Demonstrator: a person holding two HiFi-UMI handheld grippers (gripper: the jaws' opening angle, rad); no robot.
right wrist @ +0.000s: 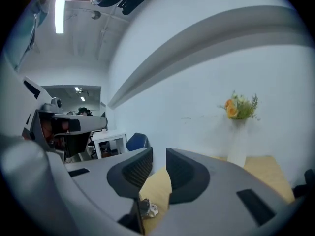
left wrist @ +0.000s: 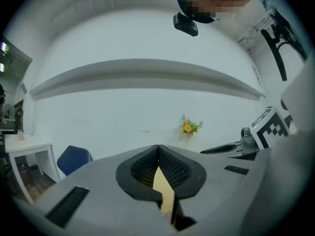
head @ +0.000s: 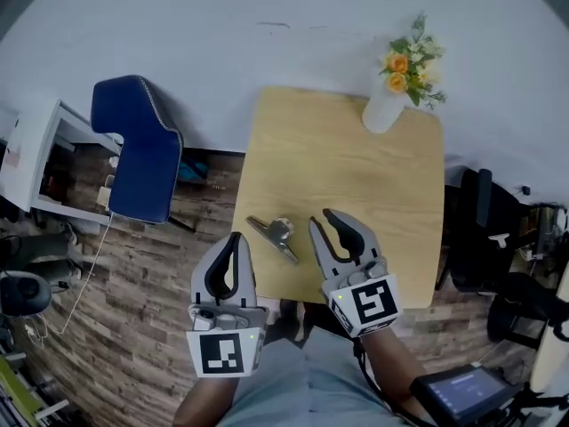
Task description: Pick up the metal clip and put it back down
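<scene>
One metal clip (head: pixel 276 233) lies near the desk's (head: pixel 356 172) front edge, touching neither gripper. It sits at three o'clock from the left gripper (head: pixel 236 238), whose jaws are pressed together. From the right gripper (head: pixel 322 219), whose jaws stand slightly apart and empty, it sits at nine o'clock.

Shiny metal clip (head: pixel 274 236), matt wooden table (head: pixel 356 176)

A small wooden table (head: pixel 356 176) stands against a white wall (head: pixel 267 25), ahead of the right claw (head: pixel 322 221). A vase (head: pixel 382 112) of orange flowers sits at its far edge. Left of the left claw (head: pixel 236 238), a blue chair (head: pixel 142 149) stands on a plank floor (head: pixel 133 283), with a white desk (head: pixel 36 149) farther left.
</scene>
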